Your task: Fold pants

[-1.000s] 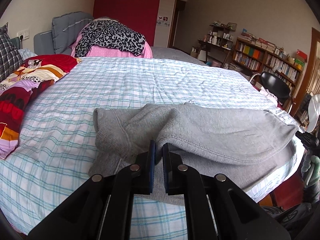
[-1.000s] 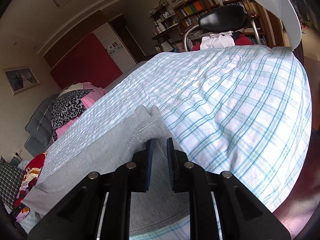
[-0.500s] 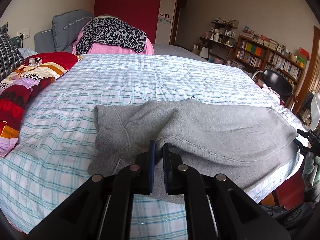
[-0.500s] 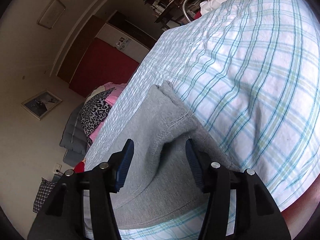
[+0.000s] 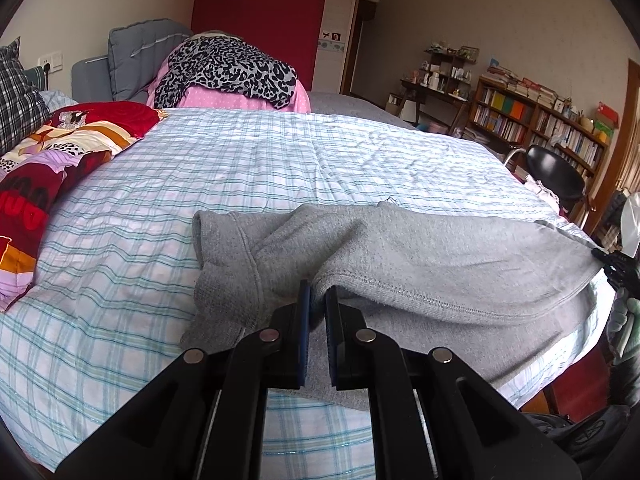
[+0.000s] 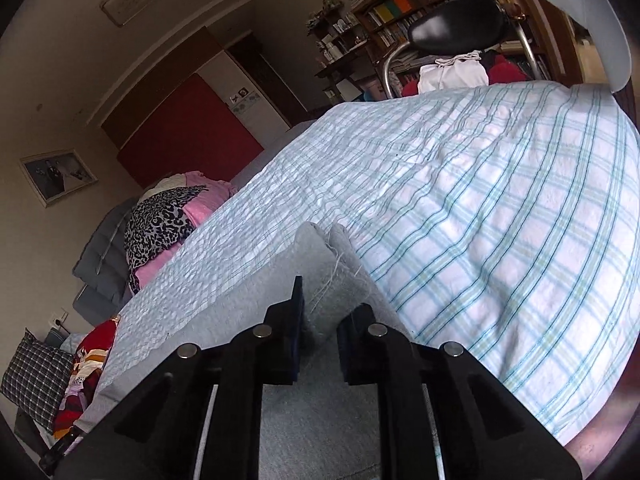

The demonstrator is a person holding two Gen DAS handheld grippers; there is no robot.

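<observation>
Grey pants [image 5: 420, 256] lie across the near edge of the plaid bed [image 5: 260, 168], one layer folded over the other. My left gripper [image 5: 316, 300] is shut on the hem of the upper layer and holds it slightly raised. In the right wrist view my right gripper [image 6: 324, 304] has narrowed onto the other end of the pants [image 6: 320, 272], with a fold of grey cloth standing between the fingers. The right gripper also shows at the far right of the left wrist view [image 5: 614, 264], at the cloth's corner.
A leopard-print and pink pile [image 5: 228, 76] sits at the bed's far end. A red patterned quilt [image 5: 52, 152] and a plaid pillow [image 5: 16, 92] lie at the left. A black chair [image 5: 556, 176] and bookshelves [image 5: 540, 124] stand at the right.
My right gripper opened half a second ago and has now closed in on the pants' end. The left gripper stayed shut on the hem and barely moved.
</observation>
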